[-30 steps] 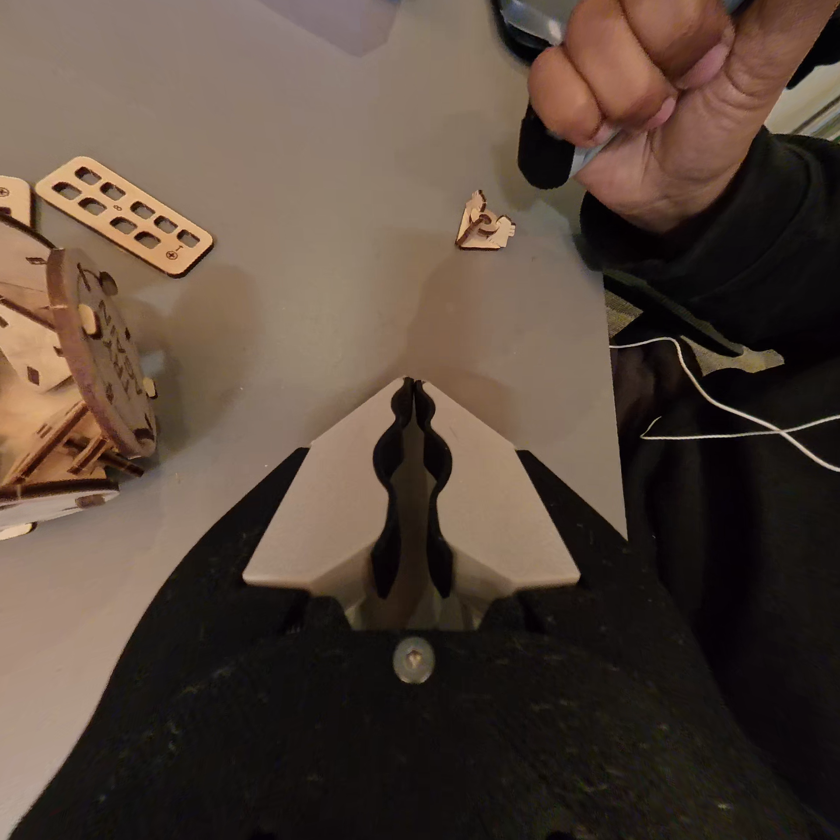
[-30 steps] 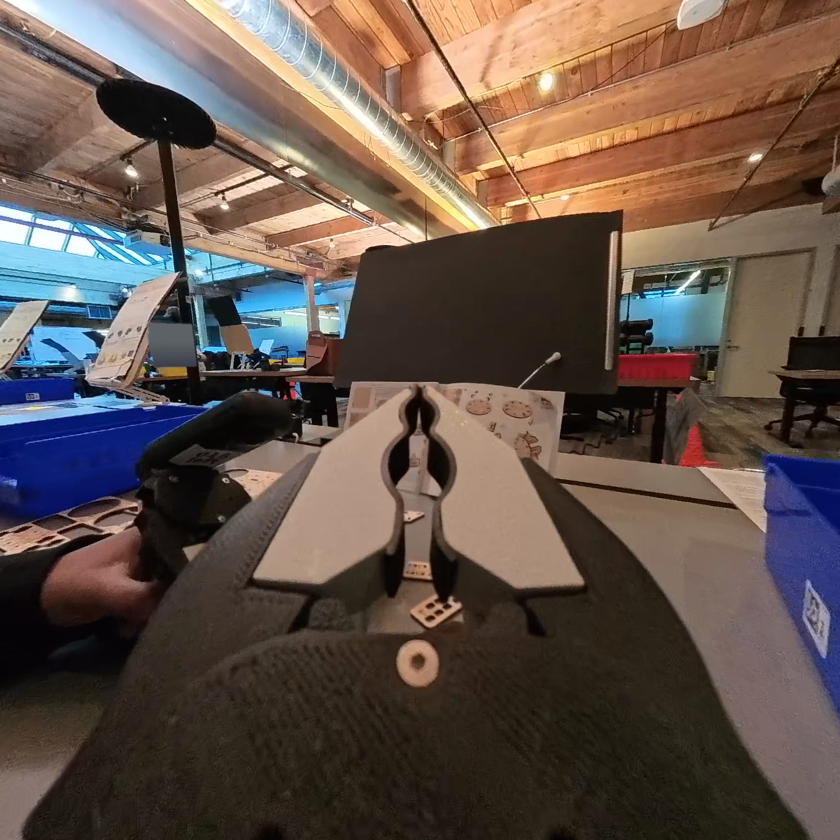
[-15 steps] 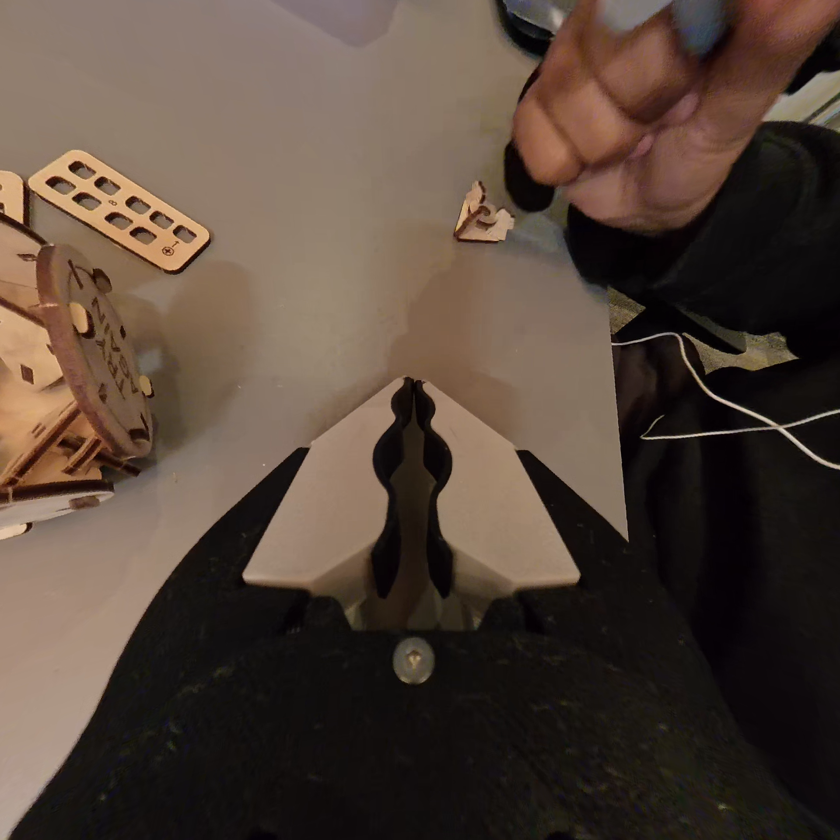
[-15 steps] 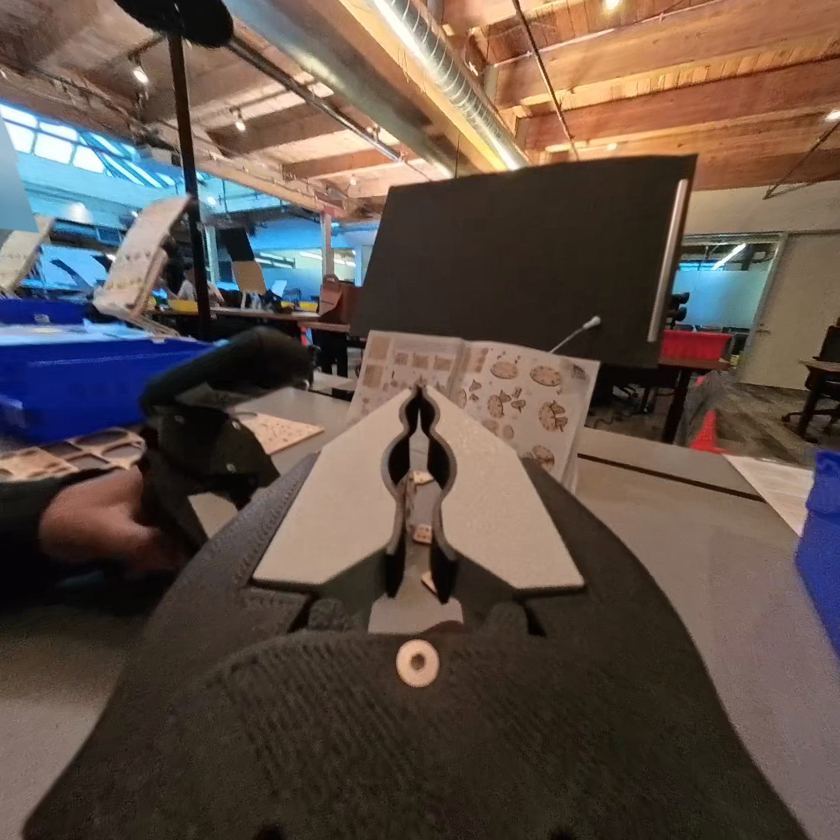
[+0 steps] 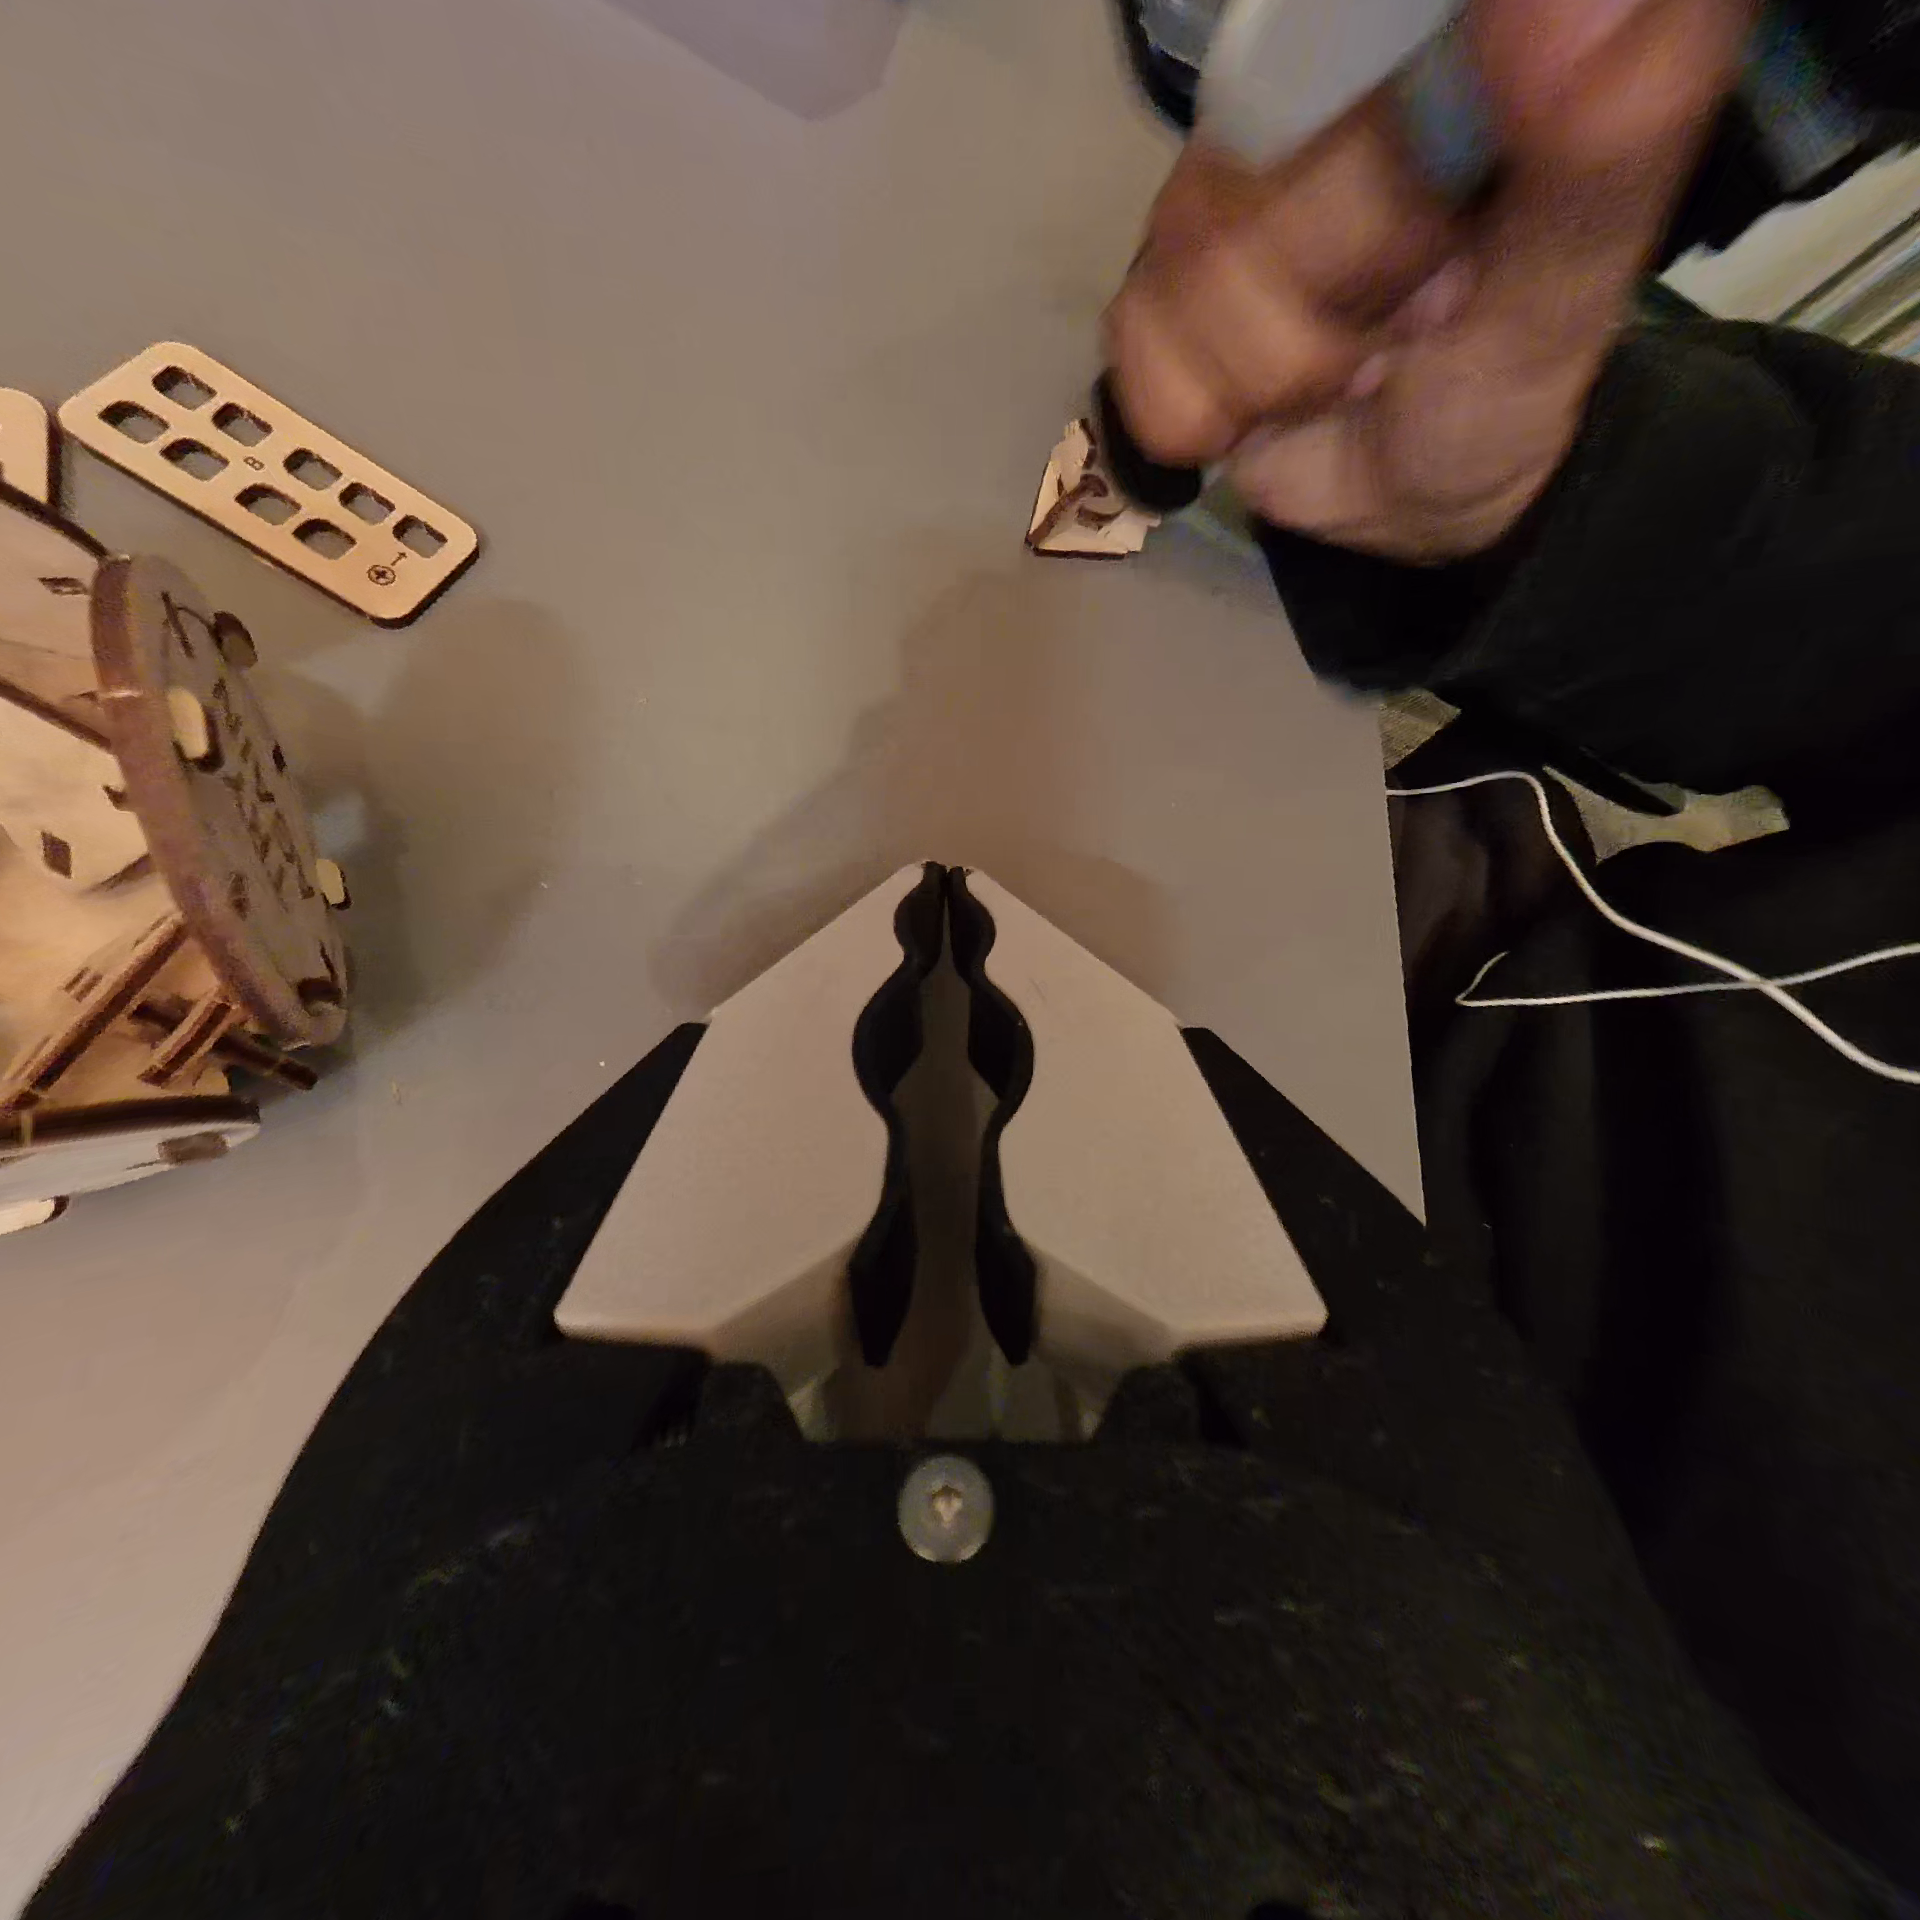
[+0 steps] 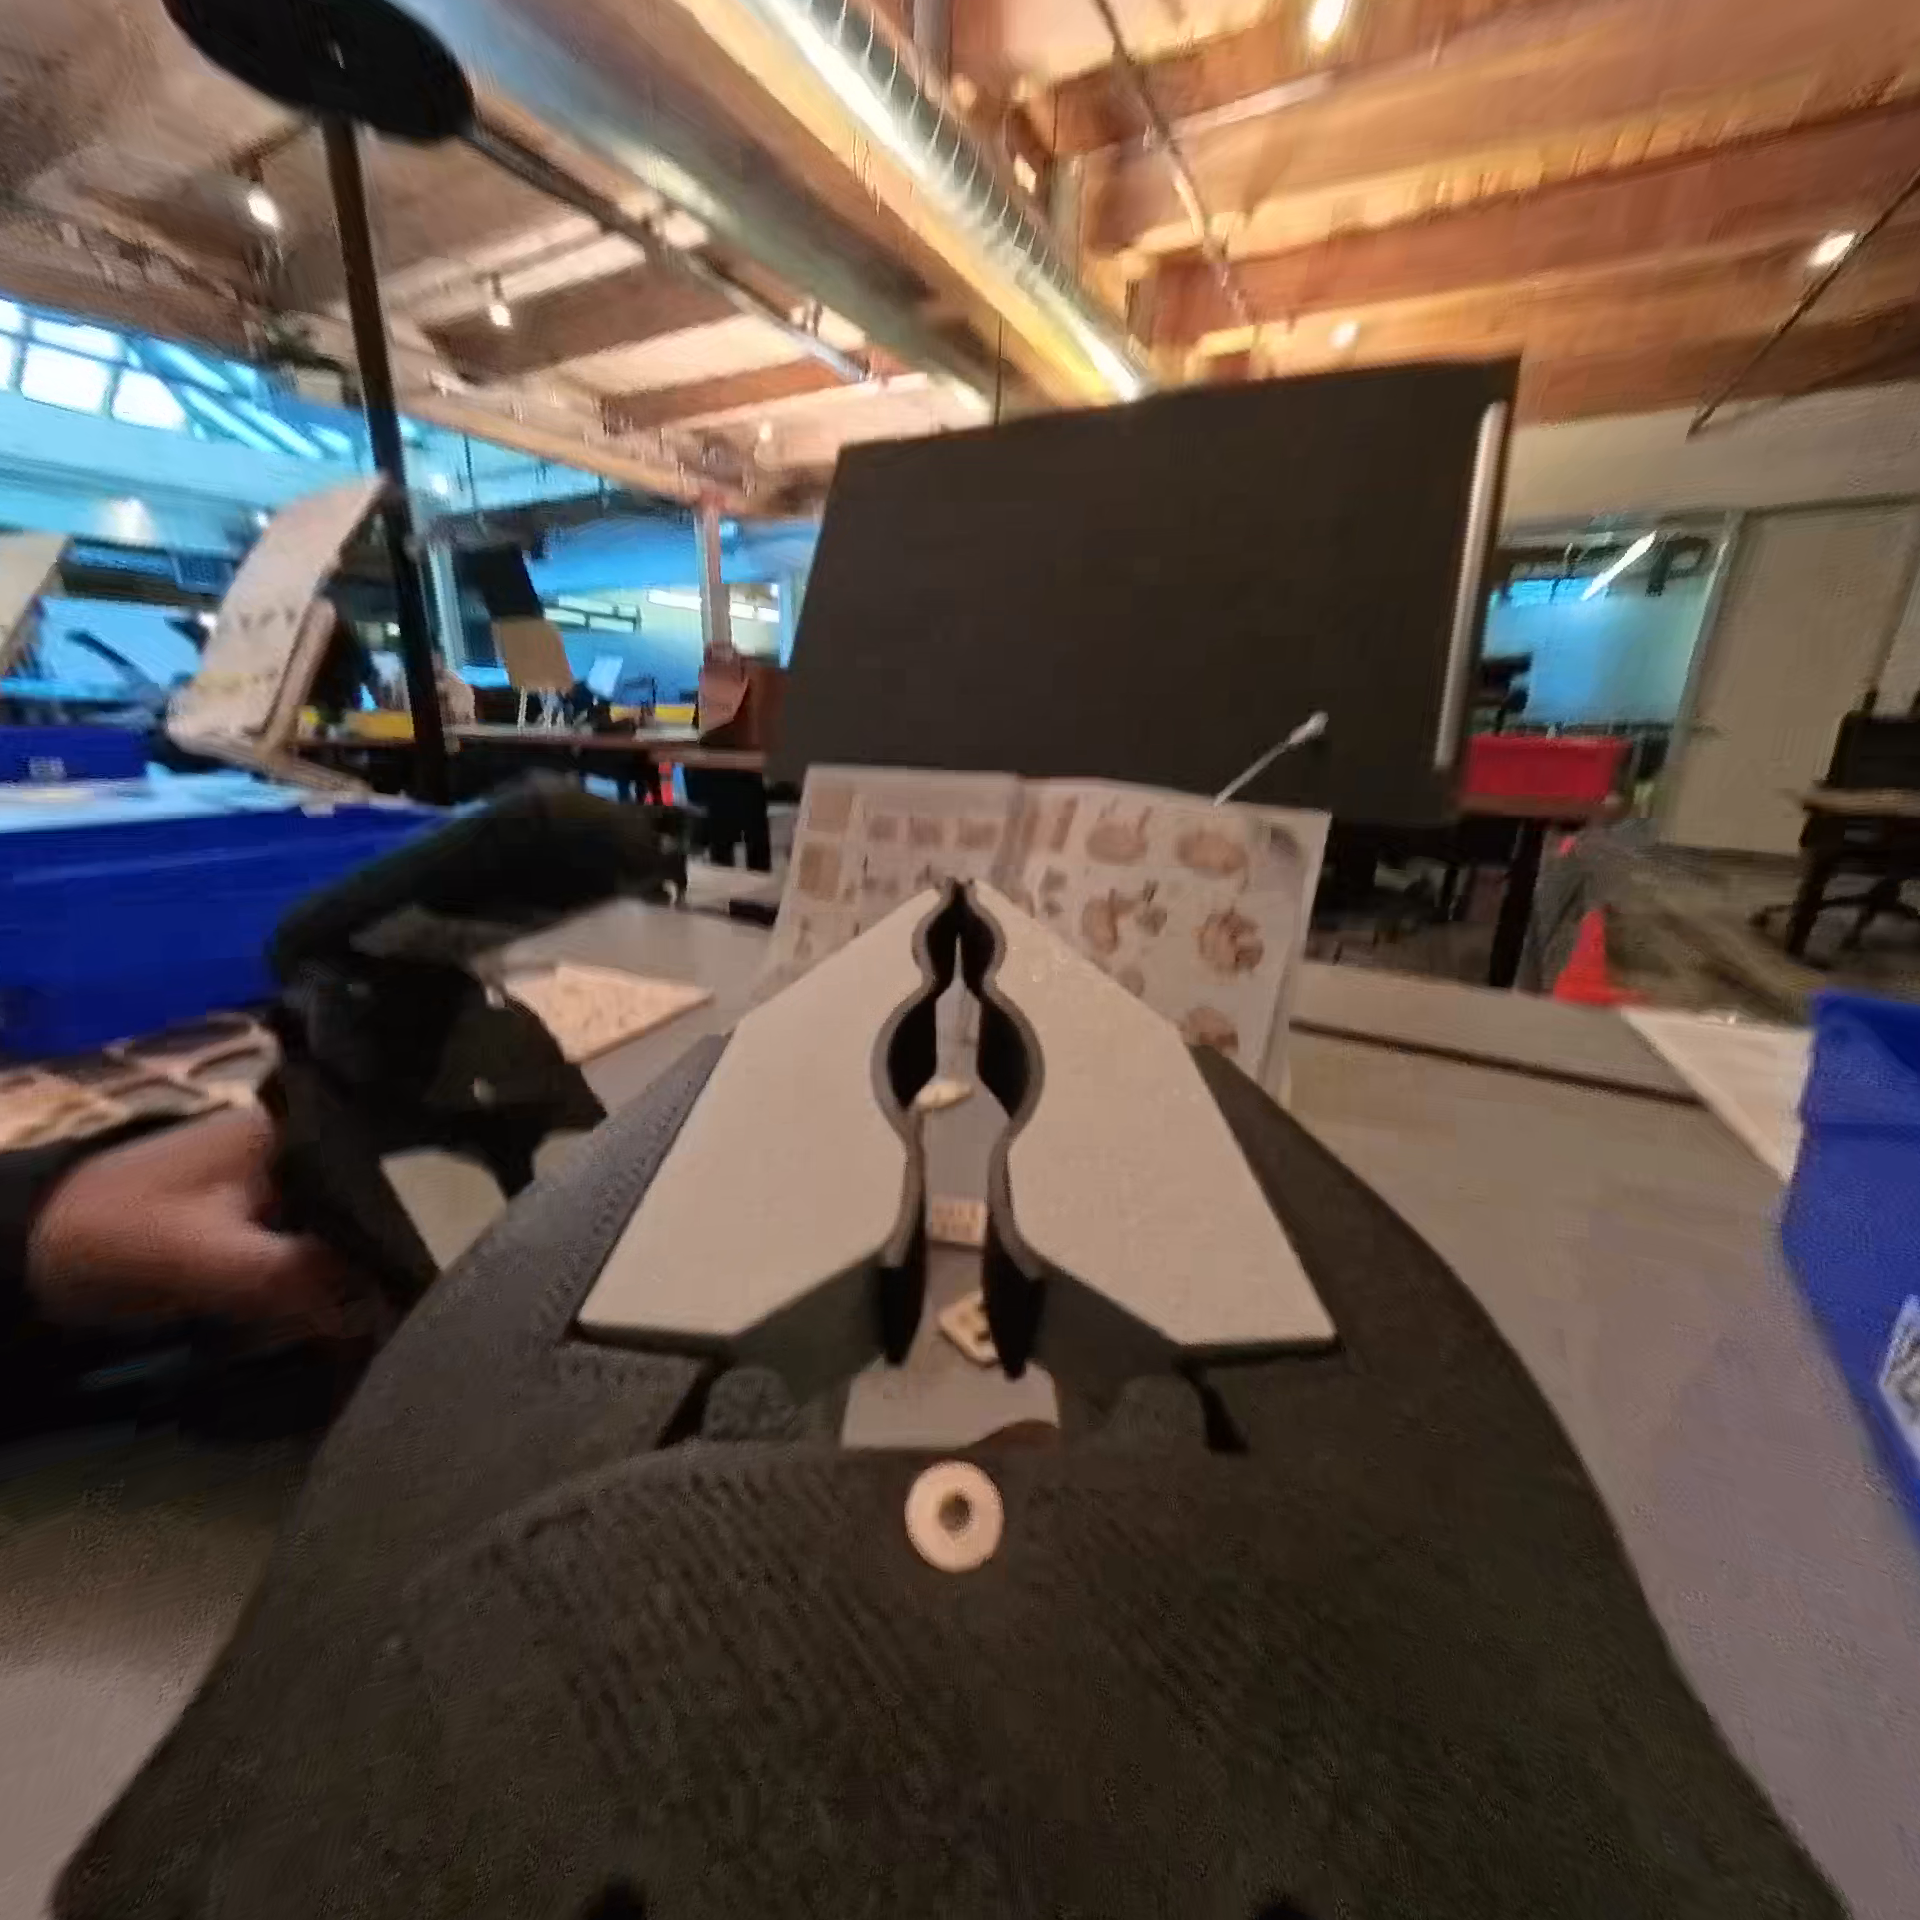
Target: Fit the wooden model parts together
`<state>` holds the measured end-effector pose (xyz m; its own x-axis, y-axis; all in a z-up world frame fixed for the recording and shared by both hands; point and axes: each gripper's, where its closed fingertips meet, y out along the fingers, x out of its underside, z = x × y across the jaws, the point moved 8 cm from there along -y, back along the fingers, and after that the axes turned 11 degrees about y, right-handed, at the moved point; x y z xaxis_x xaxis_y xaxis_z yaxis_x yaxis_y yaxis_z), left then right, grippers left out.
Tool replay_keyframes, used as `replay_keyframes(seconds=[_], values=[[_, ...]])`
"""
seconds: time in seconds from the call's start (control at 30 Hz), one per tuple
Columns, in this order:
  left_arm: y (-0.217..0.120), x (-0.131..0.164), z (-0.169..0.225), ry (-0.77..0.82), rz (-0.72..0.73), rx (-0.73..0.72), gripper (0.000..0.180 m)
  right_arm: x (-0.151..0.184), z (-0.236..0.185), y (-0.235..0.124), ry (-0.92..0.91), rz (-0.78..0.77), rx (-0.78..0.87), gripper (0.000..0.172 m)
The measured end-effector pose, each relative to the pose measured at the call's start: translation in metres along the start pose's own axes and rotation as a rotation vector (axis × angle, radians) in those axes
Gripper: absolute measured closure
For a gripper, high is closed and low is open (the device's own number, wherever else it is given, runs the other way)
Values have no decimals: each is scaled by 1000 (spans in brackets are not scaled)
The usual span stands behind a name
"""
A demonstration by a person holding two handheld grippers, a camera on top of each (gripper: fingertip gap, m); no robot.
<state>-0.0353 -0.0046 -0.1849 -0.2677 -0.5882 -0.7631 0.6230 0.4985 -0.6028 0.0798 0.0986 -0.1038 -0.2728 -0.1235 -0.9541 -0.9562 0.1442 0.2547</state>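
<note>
My left gripper is shut with nothing between its pads, hovering over the grey table. A small wooden piece lies ahead to the right, partly under a hand that holds the right gripper's handle. A slotted wooden strip and a part-built wooden model lie to the left. My right gripper is shut on nothing and points level across the table toward an open instruction sheet. Small wooden pieces lie on the table below it. The left gripper's black body and its hand show at left.
A dark board stands behind the sheet. A blue bin is at the right, another blue bin at the left with wooden sheets before it. The table's edge runs at right beside a dark sleeve.
The right gripper has tilted down and moved forward; the sheet and board look nearer. In the left wrist view the hand moved down-left over the small wooden piece. Both grippers stayed shut.
</note>
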Motion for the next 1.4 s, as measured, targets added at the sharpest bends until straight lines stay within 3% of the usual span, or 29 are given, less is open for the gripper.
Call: replay_keyframes(seconds=[0.2,0.3,0.5,0.63,0.8,1.4], values=[[0,0,-1,-7,1,2,180,-25,-7,-4,-8,97,-9,172],[0,0,0,-4,1,4,180,7,-1,4,-3,-16,-17,172],[0,0,0,-9,0,8,180,-33,-7,4,-14,90,-40,172],[2,0,1,4,-17,-1,180,5,3,12,16,-16,-37,172],[0,0,-1,-12,2,10,180,-32,-15,6,-40,105,-65,172],[3,1,1,7,-26,0,180,-4,15,13,0,69,-41,172]])
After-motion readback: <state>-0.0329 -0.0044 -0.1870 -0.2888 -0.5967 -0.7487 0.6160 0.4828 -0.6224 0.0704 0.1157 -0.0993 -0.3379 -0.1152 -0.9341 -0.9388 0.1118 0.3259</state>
